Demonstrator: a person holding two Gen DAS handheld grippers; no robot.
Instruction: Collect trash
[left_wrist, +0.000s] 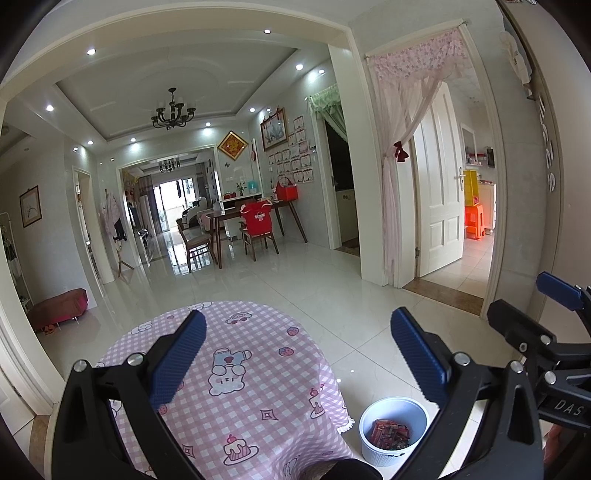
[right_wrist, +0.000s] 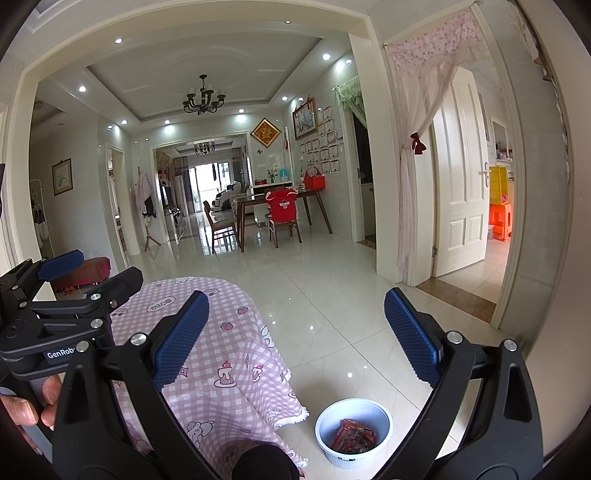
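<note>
We hold both grippers raised above the counter, which is draped in a pink checked cloth, and no litter shows on it. The left gripper has its jaws spread wide and empty; the right gripper likewise. The white bin sits on the floor at about five o'clock from the counter, just beside the cloth's fringe, with red wrappers already inside. By our judgement, the risks are snagging the hanging cloth on a low reach, or tipping the light bin and spilling the wrappers.
</note>
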